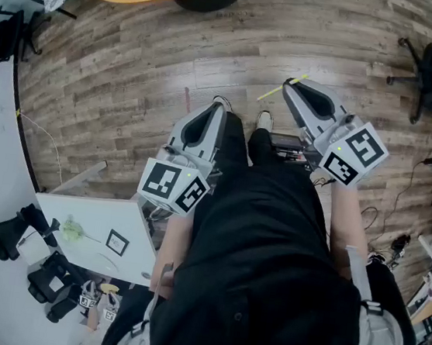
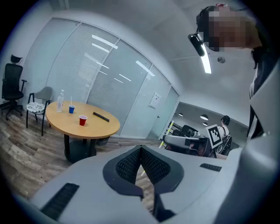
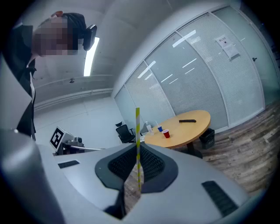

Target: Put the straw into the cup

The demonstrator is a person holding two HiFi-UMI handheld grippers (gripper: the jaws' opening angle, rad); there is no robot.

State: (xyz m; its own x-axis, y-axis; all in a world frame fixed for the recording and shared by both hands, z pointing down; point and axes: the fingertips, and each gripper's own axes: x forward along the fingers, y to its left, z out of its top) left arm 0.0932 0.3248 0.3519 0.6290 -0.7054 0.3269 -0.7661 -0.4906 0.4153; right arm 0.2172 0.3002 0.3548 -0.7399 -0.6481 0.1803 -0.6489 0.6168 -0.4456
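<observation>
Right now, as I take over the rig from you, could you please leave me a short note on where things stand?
Left claw: shut, empty.
Right claw: shut on the yellow-striped straw.
Red cup and blue cup: on the round table across the room, out of reach; the blue one seems to hold a second straw already.
Done: straw in grip.
Left: walk over and put the straw into a cup, probably the red one.

Two cups (image 2: 82, 120) and a bottle (image 2: 60, 101) stand on the table (image 2: 99, 127)
</observation>
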